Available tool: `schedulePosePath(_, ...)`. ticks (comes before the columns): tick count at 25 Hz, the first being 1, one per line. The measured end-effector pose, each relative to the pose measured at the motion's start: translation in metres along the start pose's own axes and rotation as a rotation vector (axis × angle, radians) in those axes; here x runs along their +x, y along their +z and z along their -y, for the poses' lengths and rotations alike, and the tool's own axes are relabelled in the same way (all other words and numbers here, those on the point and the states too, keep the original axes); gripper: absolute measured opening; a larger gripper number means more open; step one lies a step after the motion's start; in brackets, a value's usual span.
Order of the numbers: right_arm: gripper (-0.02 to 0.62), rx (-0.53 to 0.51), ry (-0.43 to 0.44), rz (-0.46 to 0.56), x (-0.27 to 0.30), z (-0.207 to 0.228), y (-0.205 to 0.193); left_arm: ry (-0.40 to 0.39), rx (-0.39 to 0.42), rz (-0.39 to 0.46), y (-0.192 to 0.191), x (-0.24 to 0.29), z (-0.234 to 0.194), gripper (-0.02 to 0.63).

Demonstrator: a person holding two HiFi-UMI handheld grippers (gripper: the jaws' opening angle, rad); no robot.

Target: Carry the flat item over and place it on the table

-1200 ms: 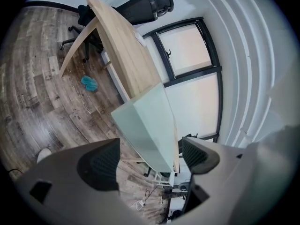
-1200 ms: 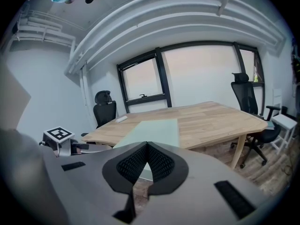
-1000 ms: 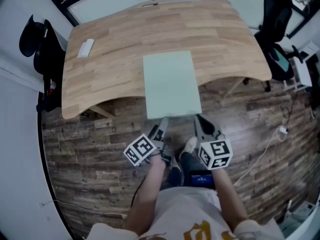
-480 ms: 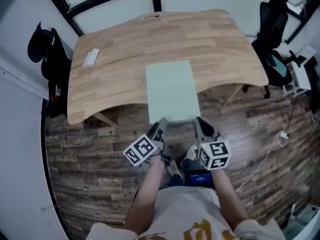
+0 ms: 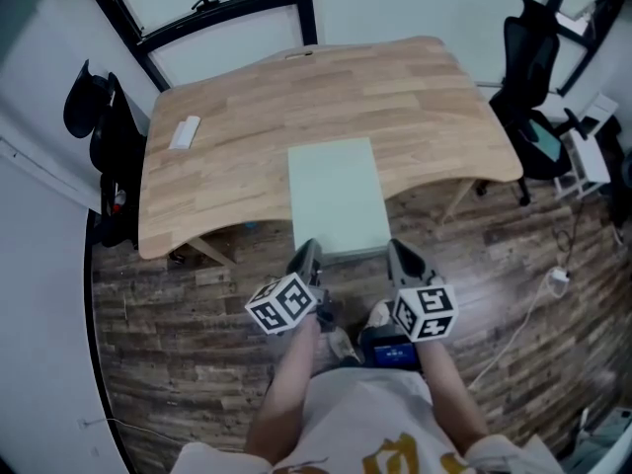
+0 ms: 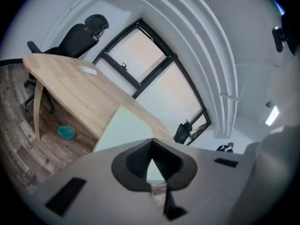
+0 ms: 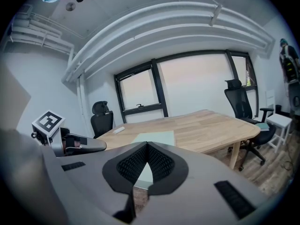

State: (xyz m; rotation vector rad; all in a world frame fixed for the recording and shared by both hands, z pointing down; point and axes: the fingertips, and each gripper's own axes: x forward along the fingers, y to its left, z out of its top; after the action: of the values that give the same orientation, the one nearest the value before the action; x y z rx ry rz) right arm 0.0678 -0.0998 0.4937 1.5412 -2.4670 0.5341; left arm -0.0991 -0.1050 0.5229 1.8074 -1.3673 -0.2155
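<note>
A pale green flat board (image 5: 336, 196) lies on the wooden table (image 5: 247, 117), its near end sticking out past the table's front edge. My left gripper (image 5: 308, 249) hovers at the board's near left corner. Its jaws have just been closing and now meet with nothing between them. My right gripper (image 5: 395, 249) is at the near right corner, shut too, pads touching each other. In the left gripper view the board (image 6: 124, 128) shows beyond the closed jaws (image 6: 152, 142). In the right gripper view the board (image 7: 157, 137) lies flat ahead of the jaws (image 7: 146, 146).
A small white object (image 5: 185, 131) lies at the table's far left. Black office chairs stand at the left (image 5: 94, 117) and right (image 5: 528, 57) ends. A white stand (image 5: 583, 161) is beyond the right chair. A teal thing (image 6: 66, 132) lies on the floor under the table.
The left gripper has rolled, its marker cube turning, and both grippers have risen a little at the board's near edge. The board has stayed in place on the table.
</note>
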Motion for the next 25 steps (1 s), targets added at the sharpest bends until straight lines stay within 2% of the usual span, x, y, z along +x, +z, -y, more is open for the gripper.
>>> schedulePosePath(5,-0.003,-0.021,0.003,0.015,-0.002,-0.006,0.013,0.003,0.167,0.015,0.015,-0.004,0.014,0.000)
schedulePosePath(12,-0.003,-0.058,-0.009,0.046,-0.004,-0.008,0.026,-0.010,0.339,0.025,0.033,-0.004,0.030,0.000)
schedulePosePath(18,-0.003,-0.080,-0.014,0.063,-0.008,-0.010,0.036,-0.031,0.443,0.062,0.044,-0.009,0.044,0.000)
schedulePosePath(25,-0.003,-0.104,-0.021,0.057,-0.006,-0.013,0.034,-0.039,0.484,0.085,0.048,-0.011,0.047,0.000)
